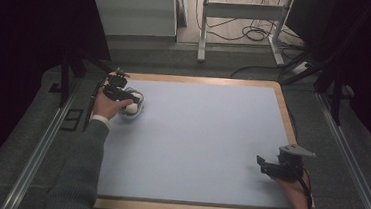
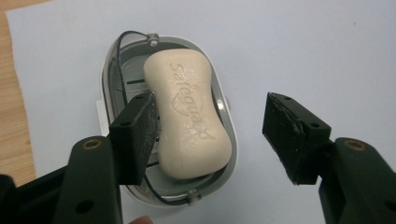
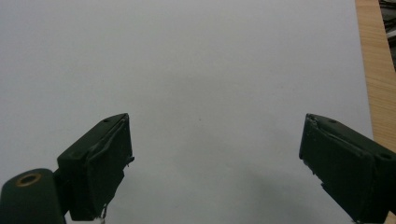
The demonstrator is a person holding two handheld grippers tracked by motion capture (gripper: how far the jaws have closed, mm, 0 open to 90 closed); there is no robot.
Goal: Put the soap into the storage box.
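Left claw (image 2: 208, 135) is hanging spread over the soap dish (image 2: 109, 74), pinching nothing; the soap bar (image 2: 189, 116) is lying inside the dish, at the worktop's (image 1: 195, 145) far left corner. Right claw (image 3: 215, 163) is hovering spread, well apart from the dish.

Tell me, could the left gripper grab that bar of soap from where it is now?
Probably yes: the left gripper hangs open right over the soap, which lies uncovered in its dish.

One soap bar (image 2: 189, 114) — one soap dish (image 2: 108, 79) — two grippers
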